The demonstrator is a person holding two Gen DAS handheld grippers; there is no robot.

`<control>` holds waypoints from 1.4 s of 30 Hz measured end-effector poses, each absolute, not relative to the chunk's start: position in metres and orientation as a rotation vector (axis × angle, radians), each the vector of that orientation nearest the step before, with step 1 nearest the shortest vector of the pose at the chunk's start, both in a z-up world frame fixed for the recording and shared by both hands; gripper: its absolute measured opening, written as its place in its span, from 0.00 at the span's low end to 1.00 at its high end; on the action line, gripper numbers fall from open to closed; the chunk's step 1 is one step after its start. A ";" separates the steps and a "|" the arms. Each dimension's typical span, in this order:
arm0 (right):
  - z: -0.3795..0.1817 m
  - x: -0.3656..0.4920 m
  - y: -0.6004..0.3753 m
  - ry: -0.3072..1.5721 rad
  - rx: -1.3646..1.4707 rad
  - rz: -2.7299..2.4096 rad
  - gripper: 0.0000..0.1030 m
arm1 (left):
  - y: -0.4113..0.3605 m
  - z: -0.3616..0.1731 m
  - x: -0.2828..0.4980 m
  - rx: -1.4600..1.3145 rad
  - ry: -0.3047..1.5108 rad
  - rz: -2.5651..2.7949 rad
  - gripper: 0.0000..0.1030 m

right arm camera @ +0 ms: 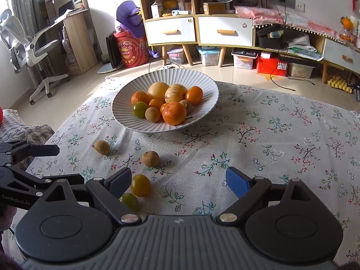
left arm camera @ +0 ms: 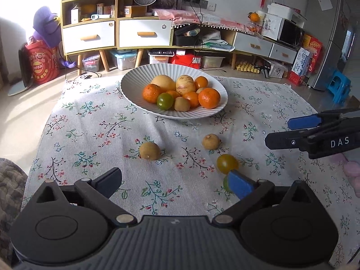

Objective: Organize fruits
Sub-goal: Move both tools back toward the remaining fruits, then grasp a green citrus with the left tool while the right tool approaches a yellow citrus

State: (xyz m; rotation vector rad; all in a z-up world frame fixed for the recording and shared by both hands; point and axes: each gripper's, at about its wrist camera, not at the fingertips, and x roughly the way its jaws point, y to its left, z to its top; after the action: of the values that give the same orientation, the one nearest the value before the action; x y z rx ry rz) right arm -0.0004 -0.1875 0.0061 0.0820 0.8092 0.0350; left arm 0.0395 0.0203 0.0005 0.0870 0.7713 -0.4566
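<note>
On the cloth-covered bench (left arm camera: 94, 121), a white ribbed bowl (left arm camera: 135, 78) of fruit is seen; two brown fruits (left arm camera: 149, 150), a yellow tomato (left arm camera: 226, 163) and a green one (right arm camera: 130, 201) lie loose before it. Both left tongs (left arm camera: 174, 181) and right tongs (right arm camera: 178, 180) are spread apart, nothing gripped.

A table covered by a floral cloth (right arm camera: 281, 135) carries a white ribbed bowl (right arm camera: 209, 83) of fruit toward its far side. On the cloth nearer the cameras lie 4 loose fruits: 2 brown ones (right arm camera: 102, 147) (right arm camera: 150, 158) apart from each other, then a yellow-orange tomato (right arm camera: 141, 185) and, just beside it, a green one (right arm camera: 130, 201).
</note>
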 end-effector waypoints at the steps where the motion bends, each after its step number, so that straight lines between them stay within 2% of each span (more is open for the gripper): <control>1: 0.005 -0.002 -0.187 0.811 0.079 0.036 0.88 | 0.018 -0.001 0.037 0.095 0.774 -0.470 0.90; 12: 0.001 -0.012 -0.184 0.831 0.057 0.040 0.91 | -0.017 -0.020 0.023 0.181 0.790 -0.558 0.89; 16: -0.002 -0.011 -0.183 0.839 0.050 0.048 0.91 | -0.020 -0.023 0.025 0.169 0.790 -0.568 0.84; 18: -0.004 -0.010 -0.182 0.846 0.046 0.048 0.91 | -0.024 -0.024 0.026 0.172 0.790 -0.572 0.75; 24: -0.006 -0.007 -0.183 0.854 0.047 0.052 0.91 | -0.032 -0.028 0.029 0.164 0.812 -0.594 0.58; 30: -0.008 -0.005 -0.185 0.862 0.043 0.030 0.91 | -0.041 -0.028 0.031 0.167 0.823 -0.615 0.42; 34: -0.010 -0.006 -0.186 0.871 0.042 0.033 0.91 | -0.044 -0.030 0.034 0.174 0.835 -0.600 0.34; 37: -0.011 -0.005 -0.184 0.877 0.031 0.037 0.91 | -0.044 -0.031 0.035 0.176 0.843 -0.586 0.23; 38: -0.011 -0.005 -0.185 0.878 0.031 0.038 0.91 | -0.044 -0.031 0.035 0.177 0.844 -0.580 0.15; 42: -0.010 -0.005 -0.184 0.879 0.030 0.043 0.91 | -0.041 -0.028 0.035 0.178 0.834 -0.562 0.12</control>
State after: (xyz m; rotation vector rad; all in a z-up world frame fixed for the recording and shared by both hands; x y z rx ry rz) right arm -0.0050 -0.1845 -0.0104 0.0295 0.8788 0.0427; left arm 0.0350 -0.0411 -0.0278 0.1778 0.8338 -0.5617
